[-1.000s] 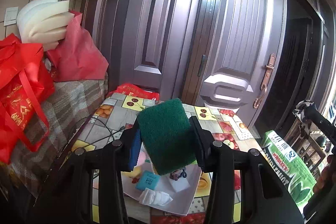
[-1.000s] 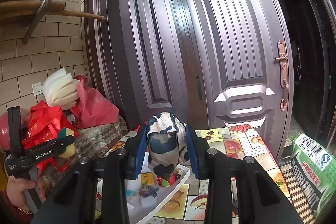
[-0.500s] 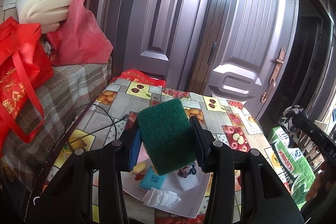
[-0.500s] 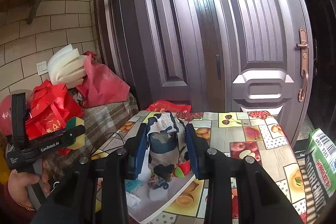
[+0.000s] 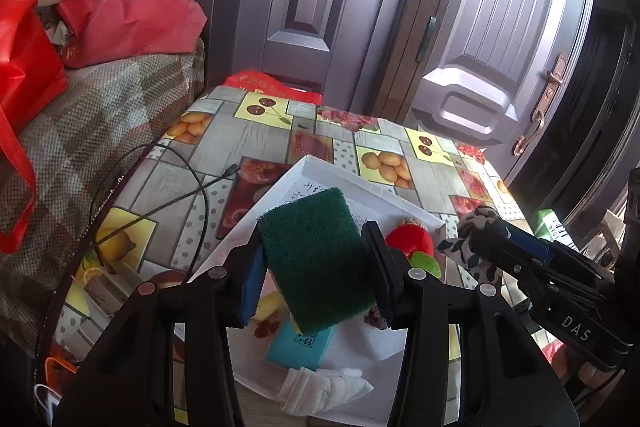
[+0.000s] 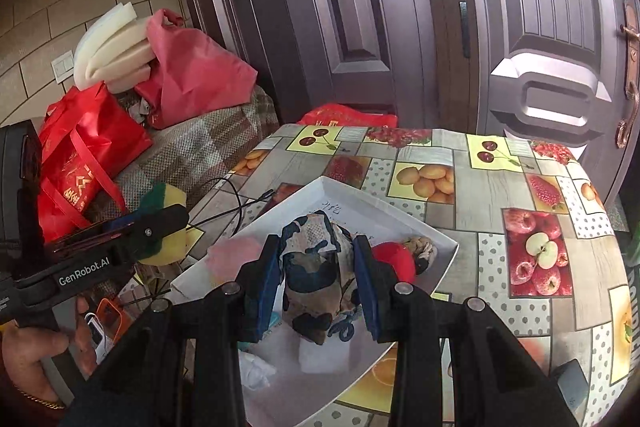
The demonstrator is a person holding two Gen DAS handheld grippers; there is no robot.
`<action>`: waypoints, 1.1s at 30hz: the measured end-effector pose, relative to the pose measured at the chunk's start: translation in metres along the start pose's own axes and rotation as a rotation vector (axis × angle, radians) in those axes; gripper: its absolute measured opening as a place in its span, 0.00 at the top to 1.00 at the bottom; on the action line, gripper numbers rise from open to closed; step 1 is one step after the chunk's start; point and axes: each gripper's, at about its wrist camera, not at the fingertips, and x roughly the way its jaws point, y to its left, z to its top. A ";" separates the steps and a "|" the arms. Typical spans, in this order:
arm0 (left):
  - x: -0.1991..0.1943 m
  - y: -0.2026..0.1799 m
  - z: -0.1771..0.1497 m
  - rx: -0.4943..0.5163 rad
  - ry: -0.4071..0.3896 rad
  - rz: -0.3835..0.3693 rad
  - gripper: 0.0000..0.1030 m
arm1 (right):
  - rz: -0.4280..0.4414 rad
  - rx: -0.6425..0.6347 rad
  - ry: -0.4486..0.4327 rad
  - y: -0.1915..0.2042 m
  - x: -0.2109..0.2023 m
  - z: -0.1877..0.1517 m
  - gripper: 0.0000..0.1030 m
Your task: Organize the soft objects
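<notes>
A green scouring sponge (image 5: 312, 247) with a yellow back (image 6: 168, 195) sits between the pads of my left gripper (image 5: 314, 267). The jaws are beginning to open while the pads still touch it. It hangs over the white tray (image 5: 320, 167). My right gripper (image 6: 316, 259) is shut on a bunched cloth (image 6: 316, 275) patterned in cream, brown and dark blue, just above the same tray (image 6: 328, 181). In the left wrist view the right gripper (image 5: 480, 231) comes in from the right with the cloth (image 5: 468, 247). In the tray lie a red plush toy (image 6: 394, 259), a teal packet (image 5: 300, 343) and a white folded mask (image 5: 320, 387).
The tray rests on a table with a fruit-print cover (image 6: 520, 187). A black cable (image 5: 200, 195) loops over its left side. Red bags (image 6: 80, 155) and white foam (image 6: 108, 55) pile on a checked seat at the left. Dark doors stand behind; a green box (image 5: 548, 227) sits at the right.
Both grippers have come down and forward over the tray with the sponge and cloth still between their pads. The table now fills more of both views.
</notes>
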 end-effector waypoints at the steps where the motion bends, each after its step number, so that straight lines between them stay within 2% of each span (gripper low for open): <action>1: 0.007 0.001 -0.002 0.000 0.015 0.004 0.56 | 0.005 0.001 0.008 0.001 0.008 0.000 0.65; 6: 0.035 0.005 -0.009 -0.003 0.062 0.022 0.54 | 0.010 0.018 0.049 0.001 0.043 0.000 0.63; 9: 0.045 0.009 -0.010 -0.019 0.080 0.044 0.45 | 0.004 0.031 0.065 -0.001 0.058 -0.002 0.62; 11: 0.048 0.010 -0.009 -0.020 0.072 0.088 0.19 | -0.007 0.029 0.077 -0.001 0.066 -0.004 0.57; 12: 0.049 0.013 -0.009 -0.019 0.061 0.128 0.13 | -0.018 0.030 0.081 -0.003 0.068 -0.005 0.53; 13: 0.049 0.016 -0.010 -0.023 0.058 0.162 0.00 | -0.028 0.035 0.090 -0.006 0.071 -0.006 0.48; 15: 0.050 0.027 -0.011 -0.051 0.061 0.175 0.00 | -0.064 0.054 0.107 -0.013 0.075 -0.009 0.19; 16: 0.050 0.031 -0.012 -0.063 0.065 0.183 0.00 | -0.060 0.071 0.106 -0.017 0.075 -0.010 0.16; 19: 0.049 0.035 -0.016 -0.071 0.080 0.246 0.00 | -0.068 0.067 0.112 -0.018 0.073 -0.014 0.15; 24: 0.038 0.032 -0.019 -0.074 0.087 0.268 0.00 | -0.075 0.031 0.101 -0.008 0.059 -0.019 0.15; 28: 0.017 0.027 -0.018 -0.091 0.053 0.238 0.00 | -0.094 0.024 0.073 -0.003 0.035 -0.019 0.15; 33: -0.019 0.008 -0.006 -0.051 0.005 0.145 0.00 | -0.142 0.001 -0.014 0.006 -0.018 -0.012 0.15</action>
